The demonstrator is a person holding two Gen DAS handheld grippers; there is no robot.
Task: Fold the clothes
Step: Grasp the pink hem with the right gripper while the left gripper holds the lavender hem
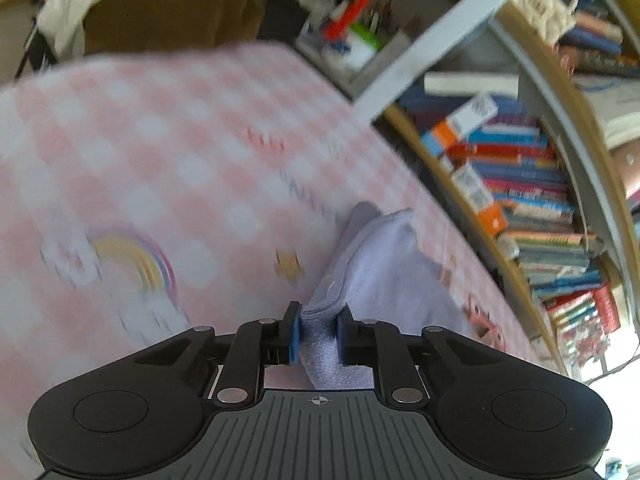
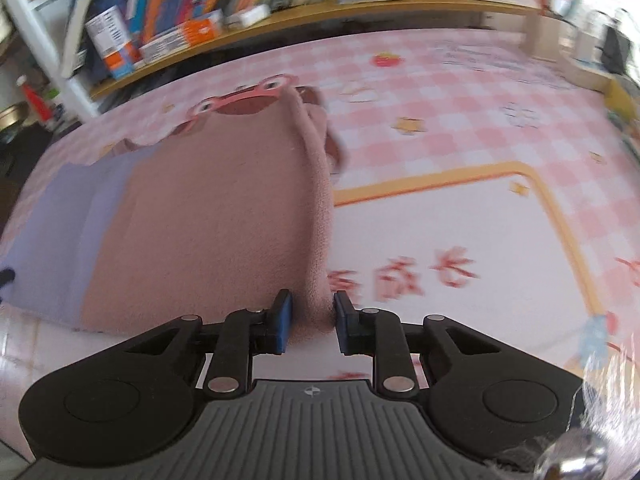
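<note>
In the left wrist view my left gripper [image 1: 318, 334] is shut on a bunched edge of a lavender cloth [image 1: 380, 264], which hangs from the pads down to the pink checked table cover [image 1: 160, 152]. In the right wrist view my right gripper [image 2: 311, 326] is shut on the folded edge of a dusty-pink garment [image 2: 208, 216], which lies spread to the left over the table. The lavender cloth [image 2: 60, 224] shows beside and partly under the pink garment on its left.
A bookshelf with many books [image 1: 520, 184] runs along the table's far side; it also shows in the right wrist view [image 2: 200, 8]. A red bottle and clutter [image 1: 352, 12] stand beyond the table end. The cover has a yellow-framed white panel [image 2: 460, 220].
</note>
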